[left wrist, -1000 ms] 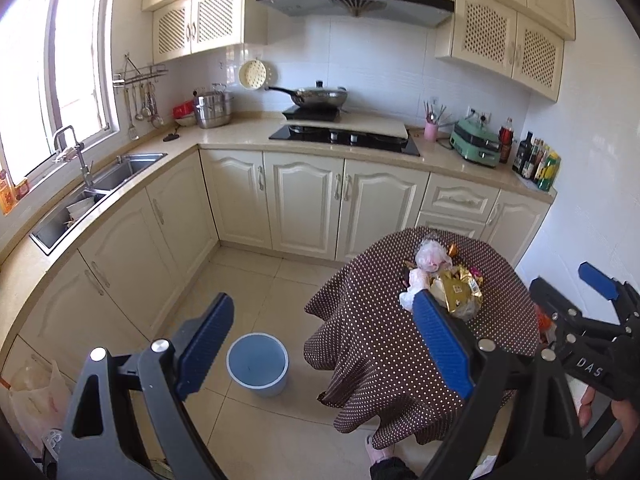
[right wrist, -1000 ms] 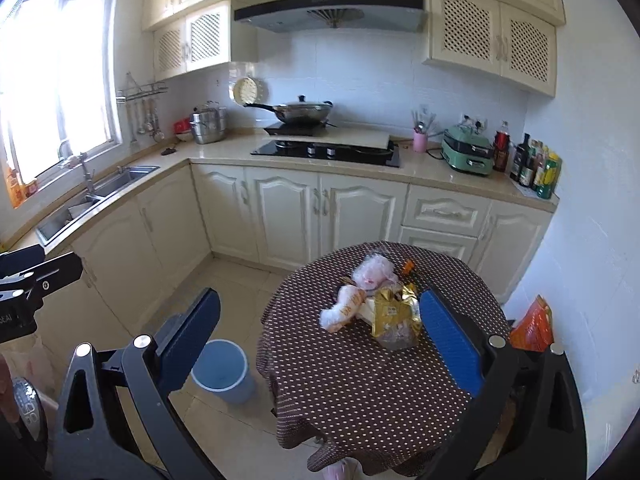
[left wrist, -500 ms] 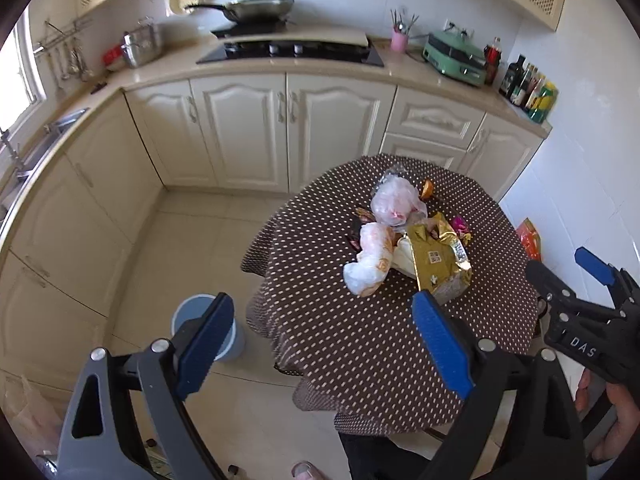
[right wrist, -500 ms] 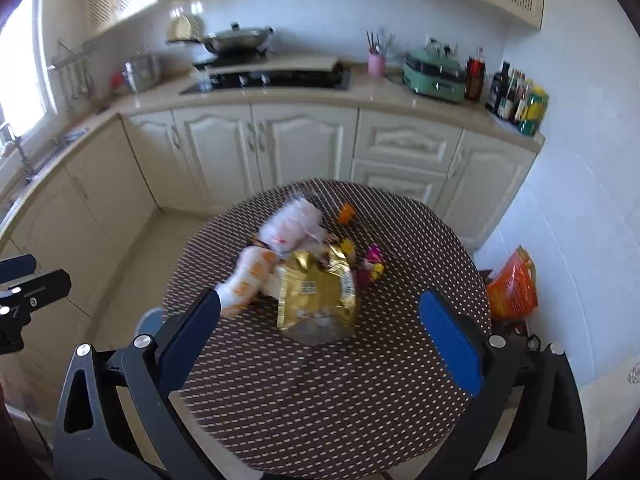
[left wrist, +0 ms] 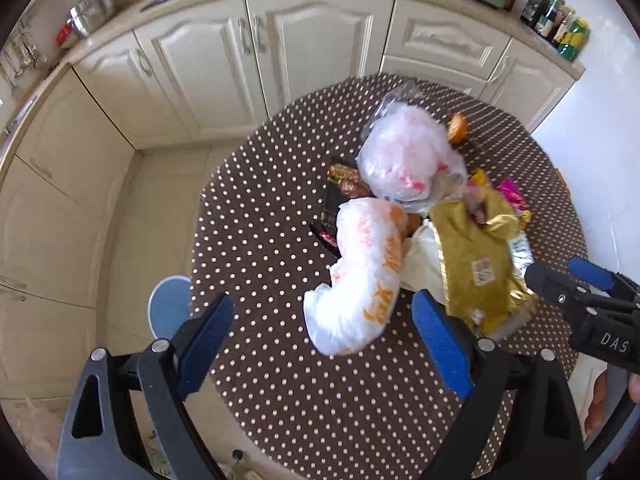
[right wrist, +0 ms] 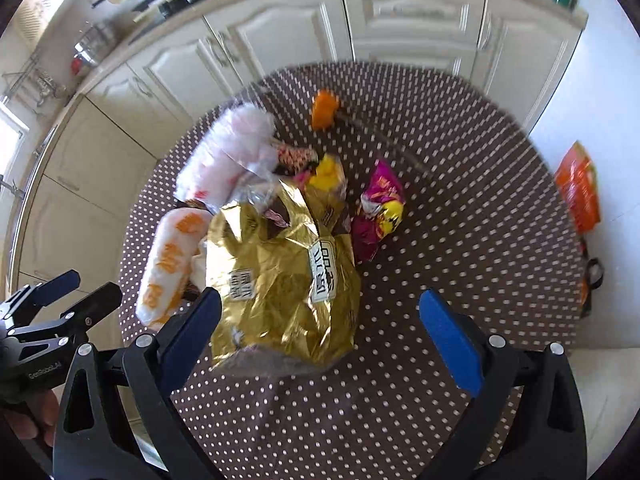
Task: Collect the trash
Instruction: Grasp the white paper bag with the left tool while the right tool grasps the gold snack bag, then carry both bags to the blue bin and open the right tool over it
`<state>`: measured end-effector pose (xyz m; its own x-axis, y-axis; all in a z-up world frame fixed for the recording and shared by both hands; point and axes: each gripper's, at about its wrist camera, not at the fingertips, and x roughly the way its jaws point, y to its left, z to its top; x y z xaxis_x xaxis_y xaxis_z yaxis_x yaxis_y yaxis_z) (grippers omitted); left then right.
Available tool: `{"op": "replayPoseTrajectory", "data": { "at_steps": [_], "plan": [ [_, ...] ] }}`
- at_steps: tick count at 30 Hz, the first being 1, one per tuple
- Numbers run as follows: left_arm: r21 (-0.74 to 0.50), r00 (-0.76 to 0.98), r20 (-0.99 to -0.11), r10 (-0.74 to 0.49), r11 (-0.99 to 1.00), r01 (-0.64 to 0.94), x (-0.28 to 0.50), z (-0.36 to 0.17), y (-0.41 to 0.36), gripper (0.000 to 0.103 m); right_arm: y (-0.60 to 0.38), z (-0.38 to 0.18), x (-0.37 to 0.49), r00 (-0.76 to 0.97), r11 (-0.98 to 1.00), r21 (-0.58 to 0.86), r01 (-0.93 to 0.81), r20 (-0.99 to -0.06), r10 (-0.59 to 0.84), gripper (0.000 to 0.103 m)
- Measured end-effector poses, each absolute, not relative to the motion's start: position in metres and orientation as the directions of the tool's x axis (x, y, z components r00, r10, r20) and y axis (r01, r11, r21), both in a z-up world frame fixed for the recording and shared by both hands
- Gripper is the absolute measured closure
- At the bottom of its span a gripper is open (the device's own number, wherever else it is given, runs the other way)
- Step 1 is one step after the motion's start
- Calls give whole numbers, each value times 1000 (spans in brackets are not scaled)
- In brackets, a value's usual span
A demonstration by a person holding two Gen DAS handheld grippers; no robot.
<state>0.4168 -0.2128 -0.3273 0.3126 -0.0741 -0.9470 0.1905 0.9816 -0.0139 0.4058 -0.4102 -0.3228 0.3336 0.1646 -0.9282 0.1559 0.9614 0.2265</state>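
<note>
Both tongs are hanging above a round worktop [left wrist: 256, 240] that is wearing a brown cloth with white dots. The left tongs [left wrist: 324, 332] are standing wide open and are holding nothing; a white bag [left wrist: 360, 280] with orange print is lying just ahead of them, between the two blue pads [left wrist: 438, 344]. The right tongs [right wrist: 320, 328] are also spread wide and are gripping nothing. A crumpled gold bag [right wrist: 280, 280] is lying right in front of them, closer to their left pad, and it is not clear whether that pad is touching it.

The trash is sitting in one pile near the middle of the worktop. Beyond the gold bag, a clear bag [left wrist: 404, 160] with pink and white content is resting against the white bag. A magenta wrapper [right wrist: 378, 208] is lying just to the right of the gold bag, and a small yellow wrapper [right wrist: 328, 172] is sitting behind it. An orange piece [right wrist: 325, 110] is lying farther away, apart from the pile. Dark wrappers [left wrist: 344, 180] are showing partly under the clear bag.

To the left of the left tongs, a blue bin [left wrist: 168, 304] is standing on the floor, partly hidden by the worktop edge. Cream cabinets [left wrist: 304, 36] are standing behind everything. To the far right of the right tongs, an orange bag [right wrist: 578, 188] is lying on the floor.
</note>
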Motion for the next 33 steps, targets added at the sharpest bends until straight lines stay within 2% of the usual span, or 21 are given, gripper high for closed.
{"op": "replayPoseTrajectory", "data": {
  "at_steps": [1,2,4,6,7,9,11,12,14,17,24,28,33],
  "plan": [
    [-13,296,-953,-70,982,191,421,-334,-213,15,-412,-326,408,323,958,237,159,-930,177,14],
    [-15,287,-955,-71,981,193,424,-338,-214,15,-412,-330,410,307,955,249,162,-932,191,22],
    [-29,260,-962,-83,979,203,428,-346,-214,22,-411,-337,414,282,950,269,160,-935,217,33],
    [-34,220,-972,-85,974,226,430,-355,-218,27,-411,-343,416,259,944,289,161,-935,242,55],
    [-31,216,-973,-83,971,235,430,-357,-220,31,-412,-344,416,253,939,302,162,-933,257,62],
    [-27,197,-977,-80,966,258,432,-363,-226,37,-414,-339,414,257,937,317,145,-927,273,84],
    [-48,169,-981,-95,963,264,435,-370,-229,57,-415,-337,416,261,937,321,136,-924,279,96],
    [-71,152,-982,-115,961,267,436,-373,-231,63,-415,-335,416,263,938,322,131,-923,280,100],
    [-88,150,-980,-133,958,273,436,-373,-232,73,-416,-329,416,274,939,322,119,-920,281,103],
    [-140,161,-969,-189,951,276,434,-366,-231,80,-418,-315,414,298,944,317,96,-914,276,103],
    [-236,217,-927,-306,925,298,418,-322,-218,81,-405,-261,401,380,950,311,40,-884,273,103],
    [-299,264,-891,-369,915,271,407,-293,-185,81,-377,-233,401,412,956,291,-24,-869,275,103],
    [-320,325,-871,-369,927,195,397,-276,-115,81,-312,-216,413,419,952,282,-123,-854,307,103]
  ]
}}
